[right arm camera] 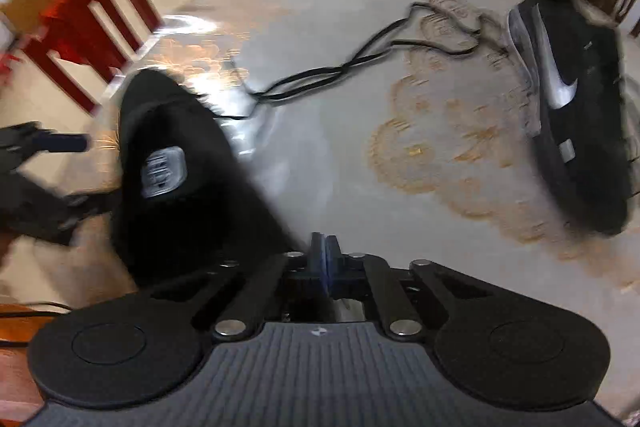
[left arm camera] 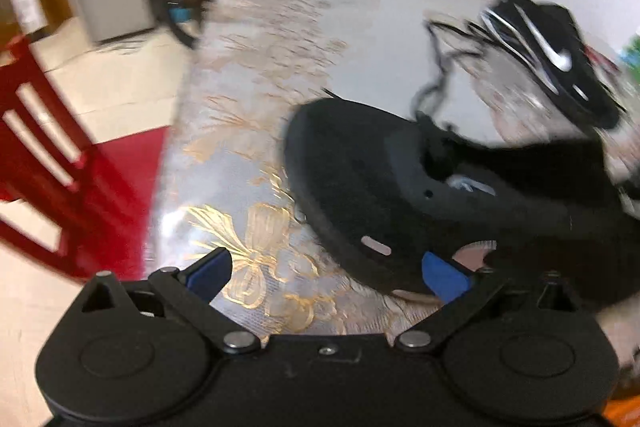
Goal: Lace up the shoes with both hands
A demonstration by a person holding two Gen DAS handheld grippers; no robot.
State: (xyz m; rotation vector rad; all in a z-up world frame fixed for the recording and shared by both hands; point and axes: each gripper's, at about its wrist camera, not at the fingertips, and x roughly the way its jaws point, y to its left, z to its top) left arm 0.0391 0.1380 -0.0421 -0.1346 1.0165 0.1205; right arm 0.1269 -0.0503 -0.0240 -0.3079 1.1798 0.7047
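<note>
A: As seen from L wrist cam: left gripper (left arm camera: 326, 273) spread wide, blue pads well apart, nothing pinched. One pad (left arm camera: 444, 277) just beside sole edge of near shoe (left arm camera: 384, 187); contact not confirmable, blur too heavy. Other pad over bare tablecloth (left arm camera: 256, 131).

B: Confirm near shoe pos.

A: Black, lying tilted on table, toe pointing away, opening and tongue area facing up/right. Eyelets visible, no lace threaded through them as far as visible.

B: R side?

A: Right gripper (right arm camera: 325, 259) pressed together, pads face to face, nothing visible between them. Hovers over tablecloth, near shoe (right arm camera: 176, 179) just to its left, tongue label showing.

B: Lace loc?

A: Black lace (right arm camera: 340, 71) loose on tablecloth, twisted pair of strands running betw. the two shoes. One end near toe of near shoe, other end curling toward far shoe (right arm camera: 576, 115). Whether either end is attached: cannot tell.

B: Far shoe?

A: Black w/ white swoosh, on its side, well apart from both grippers, near far right table edge. Also seen in L cam (left arm camera: 560, 59), lace (left arm camera: 436, 67) trailing from its vicinity.

B: Surroundings?

A: Grey cloth w/ gold floral print. Red chair (left arm camera: 52, 163) beside table on left. Left gripper also visible in R cam at left edge (right arm camera: 44, 147), beside near shoe. Both views motion-blurred.
</note>
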